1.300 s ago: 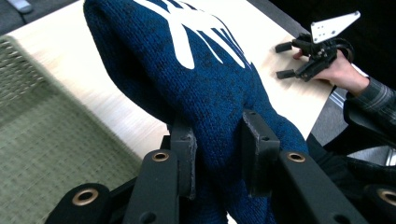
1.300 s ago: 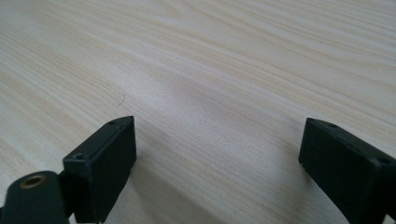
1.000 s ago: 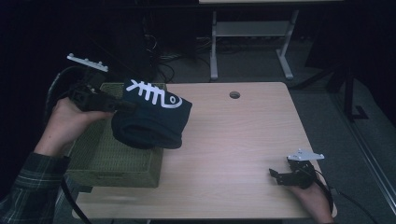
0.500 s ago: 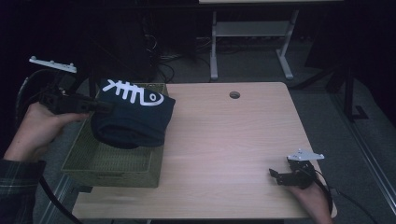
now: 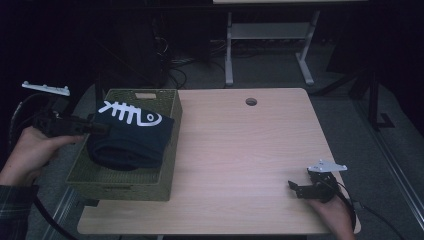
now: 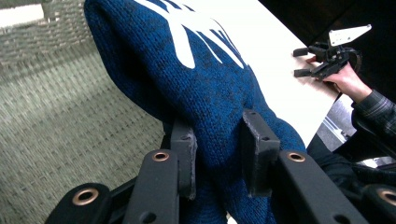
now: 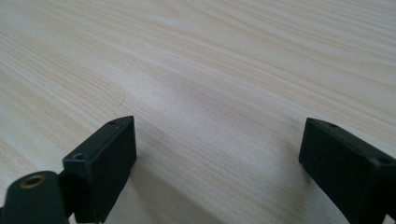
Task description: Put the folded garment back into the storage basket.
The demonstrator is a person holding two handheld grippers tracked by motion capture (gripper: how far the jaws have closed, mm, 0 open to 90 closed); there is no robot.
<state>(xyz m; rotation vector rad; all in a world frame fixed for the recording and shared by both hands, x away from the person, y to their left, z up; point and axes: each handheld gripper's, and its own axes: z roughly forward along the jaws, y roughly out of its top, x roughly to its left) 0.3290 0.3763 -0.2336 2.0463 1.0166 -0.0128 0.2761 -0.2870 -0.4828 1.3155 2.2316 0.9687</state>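
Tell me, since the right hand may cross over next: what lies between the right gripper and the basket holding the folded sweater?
Only bare wooden table, seen in the high view, separates the right gripper from the basket.

The light wooden table top (image 5: pixel 240 150) has a small round hole (image 5: pixel 251 102) near its far edge, and the pale wood grain runs across its bare surface (image 7: pixel 196 70). Behind the table, on the grey floor (image 5: pixel 280 75), stands a white metal frame with two legs and a crossbar (image 5: pixel 270 35). Dark cables (image 5: pixel 175 65) lie on the floor near this frame. The background of the room is very dark, so I cannot tell more there.
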